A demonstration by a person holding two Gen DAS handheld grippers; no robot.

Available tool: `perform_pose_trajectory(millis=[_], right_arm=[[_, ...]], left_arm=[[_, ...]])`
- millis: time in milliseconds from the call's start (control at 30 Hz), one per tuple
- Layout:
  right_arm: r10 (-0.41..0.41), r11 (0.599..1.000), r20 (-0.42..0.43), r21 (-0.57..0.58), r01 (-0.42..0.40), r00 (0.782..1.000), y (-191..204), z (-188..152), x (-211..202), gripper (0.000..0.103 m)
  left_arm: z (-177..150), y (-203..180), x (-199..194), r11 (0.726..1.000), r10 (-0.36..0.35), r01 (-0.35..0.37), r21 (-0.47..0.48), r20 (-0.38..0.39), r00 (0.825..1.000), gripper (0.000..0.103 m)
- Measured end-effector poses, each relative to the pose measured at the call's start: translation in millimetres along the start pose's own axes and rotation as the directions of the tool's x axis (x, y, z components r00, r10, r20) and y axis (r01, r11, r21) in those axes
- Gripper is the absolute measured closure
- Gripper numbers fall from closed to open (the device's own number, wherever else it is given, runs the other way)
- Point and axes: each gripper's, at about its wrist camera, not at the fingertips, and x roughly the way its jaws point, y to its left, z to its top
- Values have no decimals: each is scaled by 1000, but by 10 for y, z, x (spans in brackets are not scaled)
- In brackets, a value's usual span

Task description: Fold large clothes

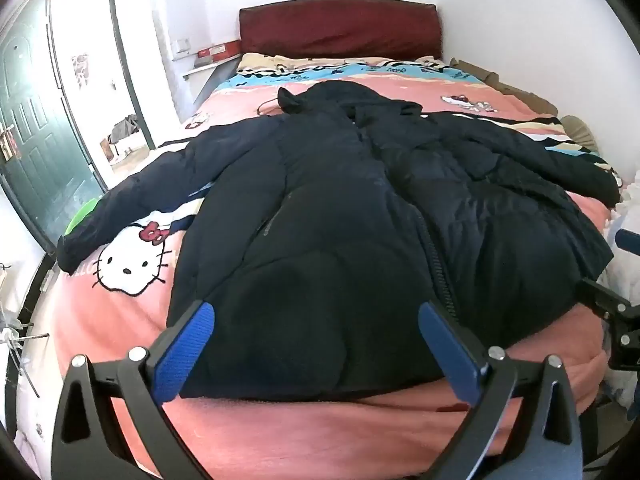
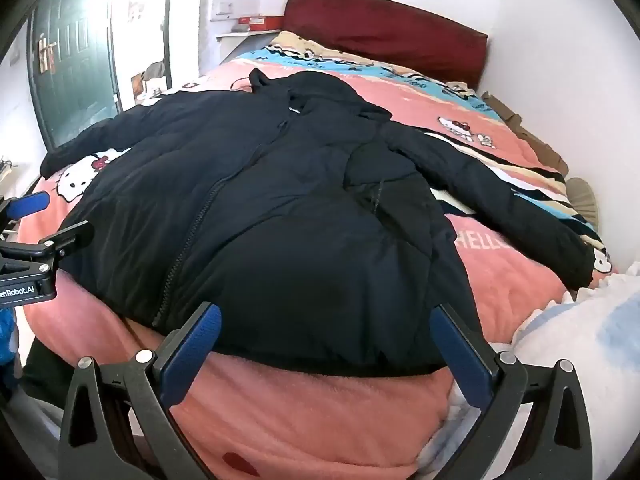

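Note:
A large black puffer jacket (image 1: 340, 208) lies face up on the pink cat-print blanket (image 1: 120, 320), hood toward the headboard, zipper closed, both sleeves spread outward. In the left wrist view my left gripper (image 1: 316, 310) hovers over the left half of the hem, wide open, its blue pads (image 1: 188, 344) clear of the fabric. The right wrist view shows the same jacket (image 2: 280, 208) with my right gripper (image 2: 326, 312) open above the right half of the hem. Each gripper shows at the edge of the other's view: the right gripper (image 1: 608, 308) and the left gripper (image 2: 40, 256).
A dark red headboard (image 1: 340, 26) stands against the far wall. A green door (image 1: 36, 128) is on the left side of the room. A white and pale blue fluffy bundle (image 2: 580, 340) lies at the bed's near right corner. Brown bedding (image 1: 520, 92) runs along the right wall.

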Motion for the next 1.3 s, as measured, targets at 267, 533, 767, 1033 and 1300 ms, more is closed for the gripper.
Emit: perform_pose_trajectory(millis=[267,533,767,1033,1300], right_arm=[[5,1000,-1,6,-5,1000,-30,-5,-11,1],[-6,1000,-4,10,6,1000,-36,6,-3,1],[-8,1000,0,3,8,1000,8,-29,29,1],[-5,1000,0,1,5,1000,-3,-34,23,1],[-8,1000,1,-1,8,1000,-4,-28,29,1]], left_arm=[[34,-23,-4,1000,2,-2,9,-16,1000,0],[-13,-89,30,1000,1,0,23,-15,1000,0],[-20,-65,28,1000,13,-12,22,-7,1000,0],[-38,-62,12,1000,9,-8,22,-10,1000,0],[-42,-67,57,999,-10,11,33,-23,1000,0]])
